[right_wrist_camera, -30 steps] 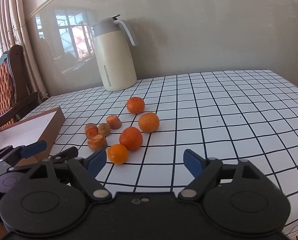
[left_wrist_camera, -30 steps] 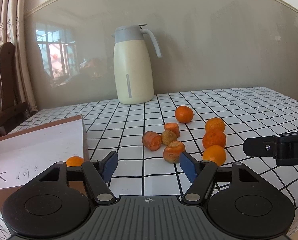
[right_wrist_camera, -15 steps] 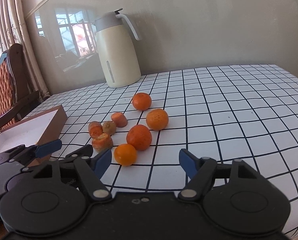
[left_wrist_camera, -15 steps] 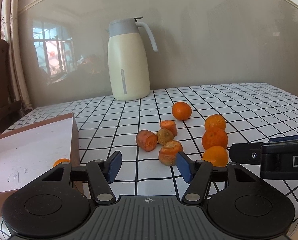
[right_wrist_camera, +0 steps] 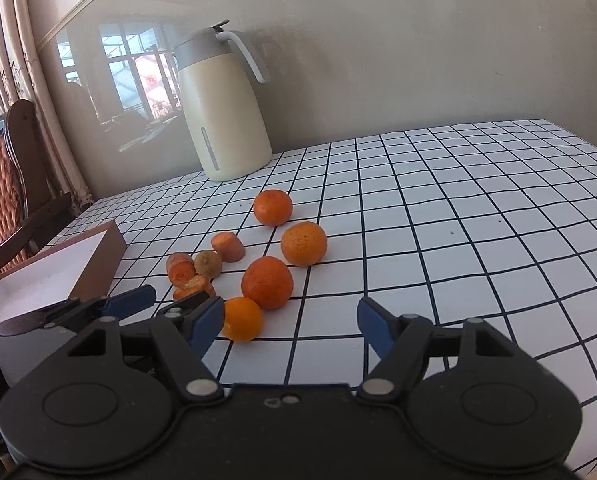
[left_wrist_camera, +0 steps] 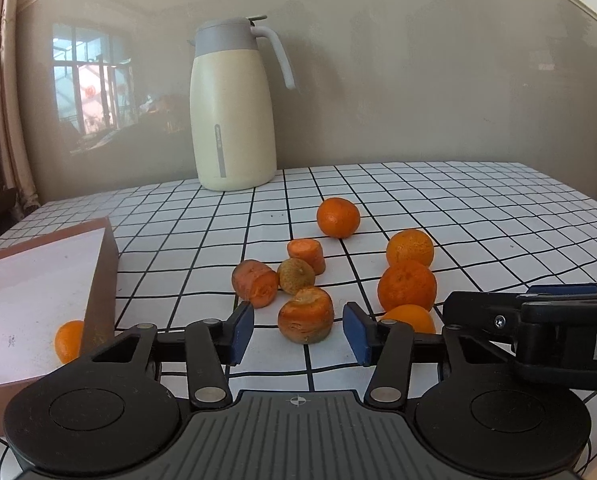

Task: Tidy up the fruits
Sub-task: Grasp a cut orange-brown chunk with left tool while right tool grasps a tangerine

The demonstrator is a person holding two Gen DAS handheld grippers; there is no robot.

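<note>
Closing in on a carrot piece (left_wrist_camera: 305,314), our left hand-held gripper (left_wrist_camera: 298,330) has its blue pads on both sides of it, and the jaws are coming together. The pads do not touch the piece yet, so nothing is held. Three more carrot pieces (left_wrist_camera: 296,268) lie just behind it on the checked desk (left_wrist_camera: 478,208).

Our right hand-held gripper (right_wrist_camera: 290,320) is open and holds nothing. A bright orange (right_wrist_camera: 241,319) sits just beside its left pad. Three more oranges (right_wrist_camera: 267,282) lie behind that one, spread out toward the back.

A brown box (left_wrist_camera: 38,292) with a white inside stands at the left. One small orange (left_wrist_camera: 68,340) shows at the box's near corner, half hidden by the wall. There are some small marks written on the white inside, but we cannot read them.

A cream jug (left_wrist_camera: 232,116) with a grey lid stands at the back by the wall. We see a white letter "D" on the side of the right hand-held gripper in the left view. The rest of the word is cut off.
</note>
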